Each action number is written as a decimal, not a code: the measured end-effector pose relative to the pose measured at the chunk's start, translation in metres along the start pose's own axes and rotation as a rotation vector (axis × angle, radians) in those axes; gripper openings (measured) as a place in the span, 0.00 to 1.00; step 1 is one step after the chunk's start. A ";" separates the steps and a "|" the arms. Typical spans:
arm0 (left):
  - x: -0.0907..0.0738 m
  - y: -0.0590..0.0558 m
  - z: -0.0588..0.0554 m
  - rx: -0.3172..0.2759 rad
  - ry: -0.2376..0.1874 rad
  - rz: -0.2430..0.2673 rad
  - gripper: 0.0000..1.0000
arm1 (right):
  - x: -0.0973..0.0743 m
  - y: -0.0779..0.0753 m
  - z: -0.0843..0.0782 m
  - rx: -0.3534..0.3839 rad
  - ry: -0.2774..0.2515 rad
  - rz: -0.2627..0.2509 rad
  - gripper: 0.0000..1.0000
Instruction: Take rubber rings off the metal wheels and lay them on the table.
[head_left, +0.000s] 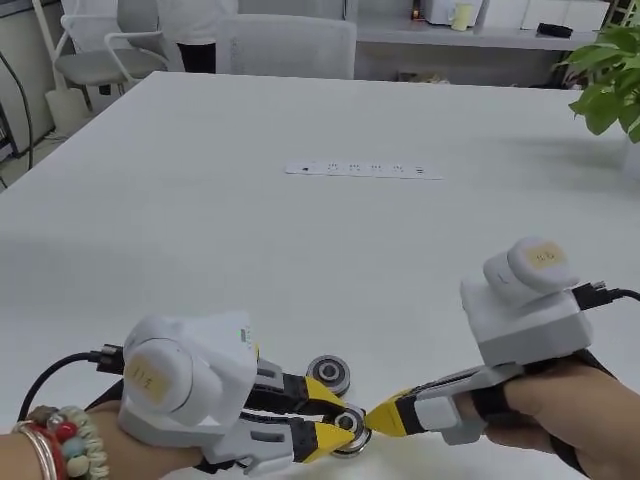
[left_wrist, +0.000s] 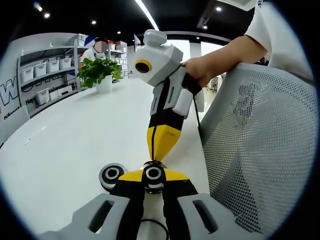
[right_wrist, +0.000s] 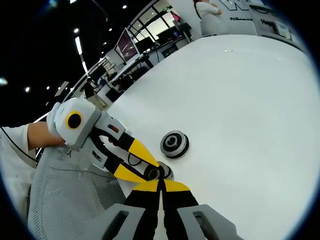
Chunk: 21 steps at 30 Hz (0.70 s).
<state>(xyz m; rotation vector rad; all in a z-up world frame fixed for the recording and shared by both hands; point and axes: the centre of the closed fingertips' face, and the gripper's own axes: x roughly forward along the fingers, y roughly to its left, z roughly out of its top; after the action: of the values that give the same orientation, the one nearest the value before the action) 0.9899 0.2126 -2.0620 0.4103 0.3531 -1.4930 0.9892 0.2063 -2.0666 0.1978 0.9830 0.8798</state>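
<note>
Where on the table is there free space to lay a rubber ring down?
Free: the wide white table between the socket strip and the loose wheel. Crowded: the near edge, where left gripper, right gripper and the held wheel meet.

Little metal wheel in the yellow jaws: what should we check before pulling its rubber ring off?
1. Small metal wheel clamped between the left gripper's yellow jaws: ok.
2. Right gripper tips at that wheel's edge: ok.
3. Black rubber ring really caught by the right gripper: cannot tell, too small.
4. Second metal wheel lying flat, apart from both grippers: ok.
5. Bare spot on the white table for laying the ring: ok.
</note>
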 end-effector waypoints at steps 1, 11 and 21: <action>0.000 0.000 0.000 0.001 0.000 0.000 0.08 | 0.000 0.000 0.000 -0.001 0.000 0.001 0.00; 0.000 0.000 0.000 0.000 -0.001 0.002 0.08 | 0.000 0.001 0.001 -0.016 0.002 0.004 0.00; 0.000 0.000 0.000 -0.004 -0.004 0.002 0.08 | 0.001 0.003 0.001 -0.016 0.002 0.008 0.00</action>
<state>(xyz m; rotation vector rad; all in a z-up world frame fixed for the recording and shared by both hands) 0.9897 0.2125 -2.0620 0.4047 0.3523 -1.4905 0.9884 0.2086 -2.0654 0.1873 0.9778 0.8950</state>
